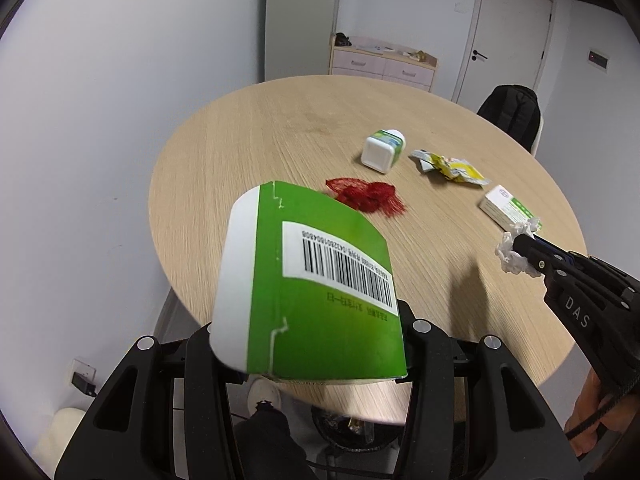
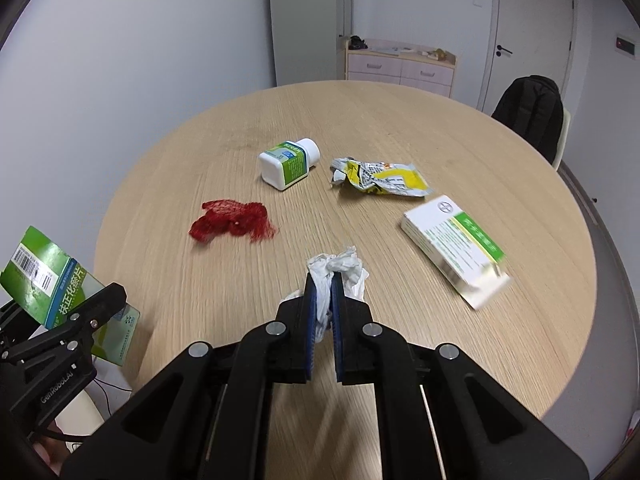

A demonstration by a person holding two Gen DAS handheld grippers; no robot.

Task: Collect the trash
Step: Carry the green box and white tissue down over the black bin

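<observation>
My left gripper (image 1: 308, 344) is shut on a green and white carton (image 1: 312, 280) with a barcode, held above the near edge of the round wooden table (image 1: 280, 128). The carton (image 2: 44, 280) and left gripper (image 2: 96, 312) also show at the left of the right wrist view. My right gripper (image 2: 322, 292) is shut on a crumpled white tissue (image 2: 340, 266), raised over the table; the tissue (image 1: 514, 254) also shows in the left wrist view. On the table lie a red net (image 2: 232, 222), a white pill bottle (image 2: 288, 164), a yellow wrapper (image 2: 384, 180) and a white and green box (image 2: 456, 246).
A dark bin (image 1: 352, 428) stands on the floor below the table's near edge. A chair with a black backpack (image 2: 532, 110) stands at the far right, with a pink drawer cabinet (image 2: 400, 66) and a door (image 2: 532, 28) behind.
</observation>
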